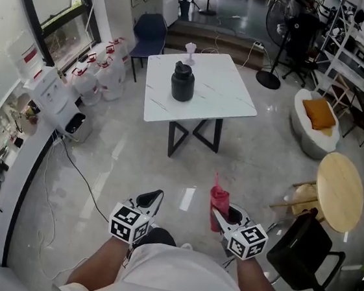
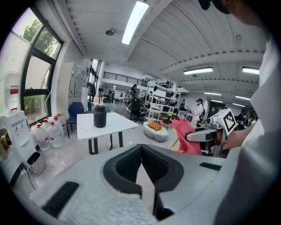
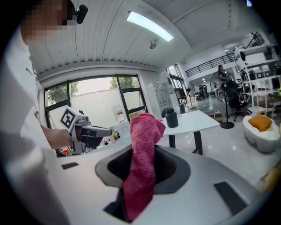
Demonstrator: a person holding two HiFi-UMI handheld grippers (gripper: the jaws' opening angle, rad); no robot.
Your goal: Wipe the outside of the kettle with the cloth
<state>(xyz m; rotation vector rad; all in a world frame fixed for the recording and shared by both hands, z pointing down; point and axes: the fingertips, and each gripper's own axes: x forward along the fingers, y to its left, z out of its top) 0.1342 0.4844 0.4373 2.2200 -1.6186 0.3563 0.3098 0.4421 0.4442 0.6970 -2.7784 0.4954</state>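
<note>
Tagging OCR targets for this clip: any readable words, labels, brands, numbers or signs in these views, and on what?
No text is legible in any view.
Red labels on the clear plastic water jugs: too small to read.
Black-and-white square markers on the left cube and right cube: coded patterns, no words.
On the black cylindrical kettle: no print visible.

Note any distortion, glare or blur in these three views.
Head view: sharp, mild glare on the glossy floor. Left gripper view: fisheye bending, dark corners, window overexposed. Right gripper view: same fisheye, pink cloth crisp.
</note>
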